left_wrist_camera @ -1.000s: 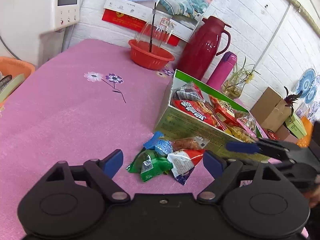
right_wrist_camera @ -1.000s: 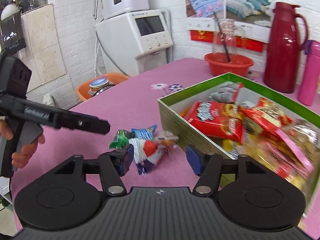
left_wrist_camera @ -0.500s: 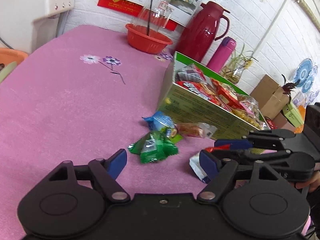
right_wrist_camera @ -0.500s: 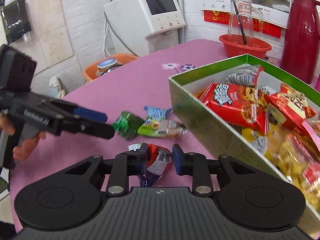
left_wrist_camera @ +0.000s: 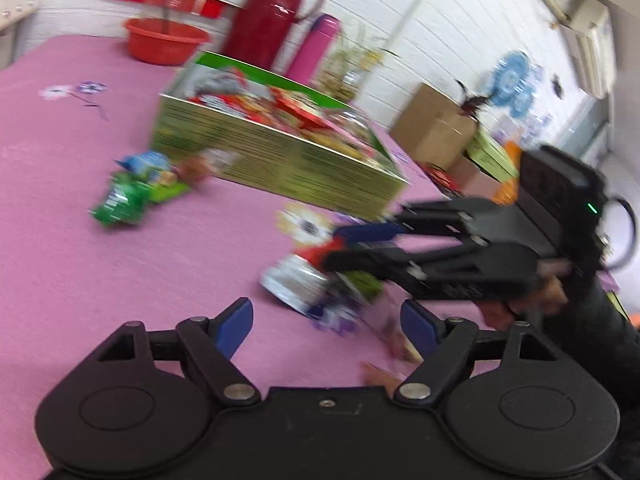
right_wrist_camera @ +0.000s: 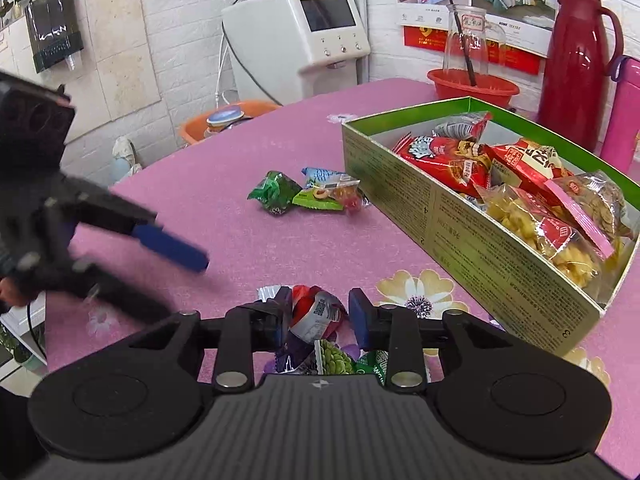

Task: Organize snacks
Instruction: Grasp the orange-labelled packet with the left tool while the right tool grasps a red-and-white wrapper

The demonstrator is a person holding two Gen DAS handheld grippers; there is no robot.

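Note:
My right gripper [right_wrist_camera: 318,314] is shut on a red-and-white snack packet [right_wrist_camera: 314,314] and holds it above the pink tablecloth, near the green snack box [right_wrist_camera: 404,188]. In the left wrist view the same gripper [left_wrist_camera: 340,246] grips that packet [left_wrist_camera: 298,280]. My left gripper [left_wrist_camera: 326,326] is open and empty, just in front of the packet. Three small packets lie by the box: green [right_wrist_camera: 274,192], blue [right_wrist_camera: 322,176] and a clear candy one [right_wrist_camera: 332,198]. The box holds several snack bags [right_wrist_camera: 516,168].
A red basin with a glass jar [right_wrist_camera: 472,84], a red thermos [right_wrist_camera: 576,64] and a pink bottle [right_wrist_camera: 622,112] stand behind the box. A white appliance [right_wrist_camera: 300,40] and an orange basket [right_wrist_camera: 224,118] are beyond the table's far edge. Cardboard boxes [left_wrist_camera: 436,132] sit right.
My right gripper has closed on the red-and-white packet and lifted it away from the pile toward me. The left gripper has swung right and stays open.

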